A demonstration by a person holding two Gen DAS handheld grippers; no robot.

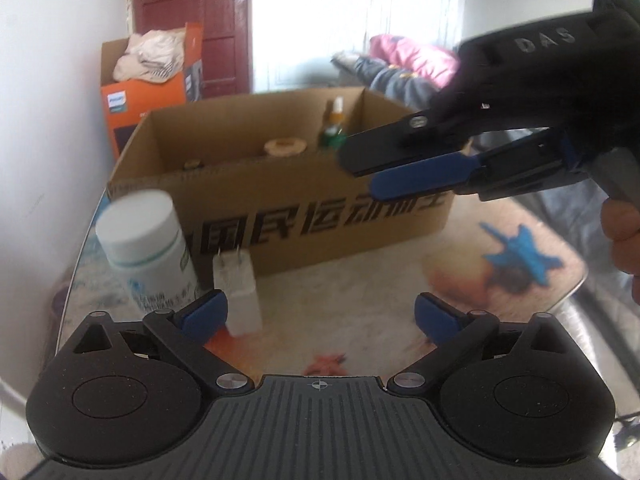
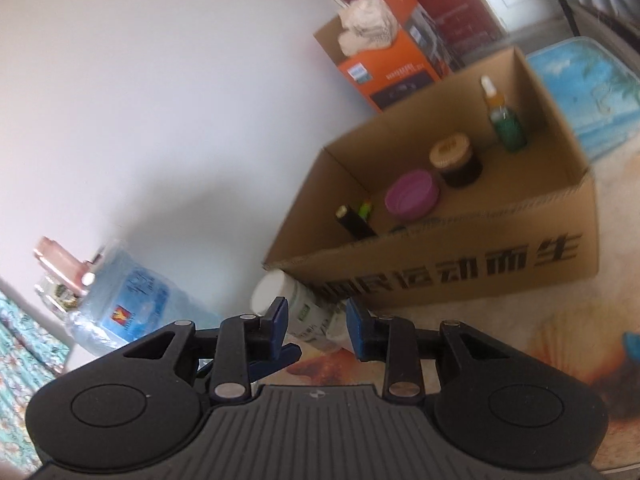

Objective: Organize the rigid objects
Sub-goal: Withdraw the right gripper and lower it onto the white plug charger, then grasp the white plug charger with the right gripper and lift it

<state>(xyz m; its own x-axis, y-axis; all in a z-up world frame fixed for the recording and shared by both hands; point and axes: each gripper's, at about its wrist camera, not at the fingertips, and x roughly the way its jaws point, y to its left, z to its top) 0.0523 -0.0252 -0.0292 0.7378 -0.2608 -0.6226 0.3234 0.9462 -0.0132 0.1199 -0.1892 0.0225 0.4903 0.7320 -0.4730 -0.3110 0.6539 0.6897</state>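
Note:
An open cardboard box (image 1: pixel 320 208) (image 2: pixel 460 256) stands on the table. In it are a green dropper bottle (image 2: pixel 506 120), a dark jar with a wooden lid (image 2: pixel 456 160), a purple lid (image 2: pixel 412 196) and a dark tube (image 2: pixel 354 222). A white pill bottle (image 1: pixel 148 248) (image 2: pixel 296 312) and a white charger plug (image 1: pixel 240 292) stand in front of the box at its left. My left gripper (image 1: pixel 320 312) is open and empty, its left finger beside the plug. My right gripper (image 2: pixel 316 326) is open and empty; it also shows in the left wrist view (image 1: pixel 384 168), in the air in front of the box.
An orange box (image 1: pixel 156 84) (image 2: pixel 396 56) with cloth in it stands behind the cardboard box by the wall. A pack of water bottles (image 2: pixel 132 308) lies at the left on the floor. The tabletop (image 1: pixel 520 264) has a printed pattern; its edge curves at the right.

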